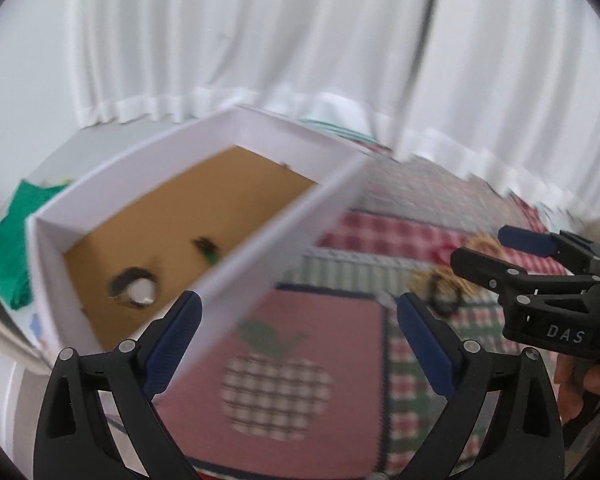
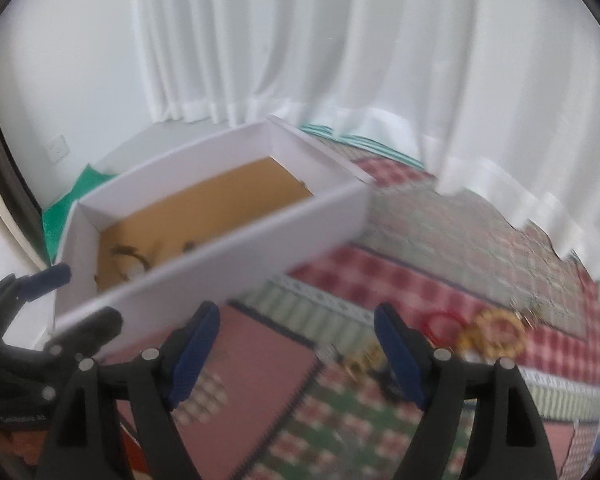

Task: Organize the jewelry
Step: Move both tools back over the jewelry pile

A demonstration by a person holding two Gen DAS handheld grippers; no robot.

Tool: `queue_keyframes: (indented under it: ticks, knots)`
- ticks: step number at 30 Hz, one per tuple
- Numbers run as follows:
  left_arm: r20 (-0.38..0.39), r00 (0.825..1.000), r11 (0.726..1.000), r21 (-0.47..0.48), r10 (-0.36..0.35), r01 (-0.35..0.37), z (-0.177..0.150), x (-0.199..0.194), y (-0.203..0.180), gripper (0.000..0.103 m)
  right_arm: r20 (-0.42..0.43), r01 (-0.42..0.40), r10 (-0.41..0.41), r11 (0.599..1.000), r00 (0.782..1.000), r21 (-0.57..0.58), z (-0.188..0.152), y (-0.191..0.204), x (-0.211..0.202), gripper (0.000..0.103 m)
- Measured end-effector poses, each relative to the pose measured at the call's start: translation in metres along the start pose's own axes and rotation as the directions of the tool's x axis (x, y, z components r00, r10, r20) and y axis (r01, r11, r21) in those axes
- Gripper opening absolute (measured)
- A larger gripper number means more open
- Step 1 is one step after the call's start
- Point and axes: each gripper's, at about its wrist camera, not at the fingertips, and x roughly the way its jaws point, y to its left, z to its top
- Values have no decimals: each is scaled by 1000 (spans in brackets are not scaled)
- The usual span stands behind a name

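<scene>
At lower centre of both views, your left hand-held gripper [image 1: 298, 320] and right hand-held gripper [image 2: 298, 338] gape empty, so next fetch the bangles [image 2: 496, 334] for the white box [image 2: 204, 264].

Ahead of my jaws hang white pleated curtains [image 2: 340, 60], bright with daylight. To their left stands a plain white wall [image 2: 60, 60] with a socket [image 2: 58, 147]. Beneath my jaws spreads a checked patchwork cloth [image 1: 300, 340].

left claw [image 1: 298, 332] spread, empty | white box [image 1: 260, 216] ahead | quilt [image 1: 340, 320] below
</scene>
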Motion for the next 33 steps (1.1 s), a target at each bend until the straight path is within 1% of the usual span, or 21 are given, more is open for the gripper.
queue_keyframes:
  ticks: [2, 4, 6, 9, 11, 12, 13, 14, 17, 18, 20, 24, 29, 33]
  knots:
    - [-23, 999, 999, 21, -29, 29, -9, 5, -15, 98, -6, 22, -22, 1000, 1000, 16, -16, -11, -9, 81]
    - [-64, 996, 997, 52, -54, 58, -23, 13, -31, 98, -13, 38, -38, 999, 999, 39, -35, -25, -20, 81]
    - [-96, 994, 995, 75, -60, 68, -36, 17, -42, 98, -8, 54, -54, 997, 999, 56, -50, -34, -29, 81]
    - [-132, 989, 990, 111, -74, 89, -55, 19, -50, 98, 4, 95, -95, 992, 995, 89, -82, -54, -48, 81]
    - [-142, 988, 984, 163, -51, 74, -66, 19, -55, 100, 2, 136, -137, 983, 991, 122, -108, -70, -61, 81]
    - [-136, 991, 981, 190, -16, 42, -71, 20, -58, 100, -4, 156, -157, 978, 988, 135, -119, -76, -65, 81]
    - [-135, 991, 979, 203, -1, 29, -74, 21, -58, 100, -15, 178, -178, 973, 984, 149, -131, -82, -69, 81]
    - [-138, 990, 978, 208, 0, 29, -76, 20, -59, 100, -32, 200, -198, 965, 980, 168, -143, -89, -72, 81]
    - [-164, 985, 977, 195, -50, 82, -80, 22, -57, 100, -65, 222, -213, 951, 975, 213, -168, -103, -78, 81]
    - [-166, 983, 977, 180, -80, 110, -80, 21, -56, 100, -74, 226, -215, 949, 974, 221, -173, -105, -80, 81]
    - [-167, 980, 977, 165, -105, 133, -79, 22, -56, 100, -83, 230, -217, 944, 973, 235, -181, -107, -82, 81]
    - [-158, 984, 974, 195, -85, 115, -77, 21, -65, 100, -91, 202, -184, 944, 979, 261, -188, -107, -81, 81]
    - [-178, 979, 969, 208, -95, 132, -77, 23, -71, 100, -85, 168, -151, 953, 985, 254, -185, -102, -78, 81]
    - [-191, 977, 970, 204, -96, 135, -76, 28, -73, 100, -80, 151, -134, 952, 988, 267, -185, -105, -76, 81]
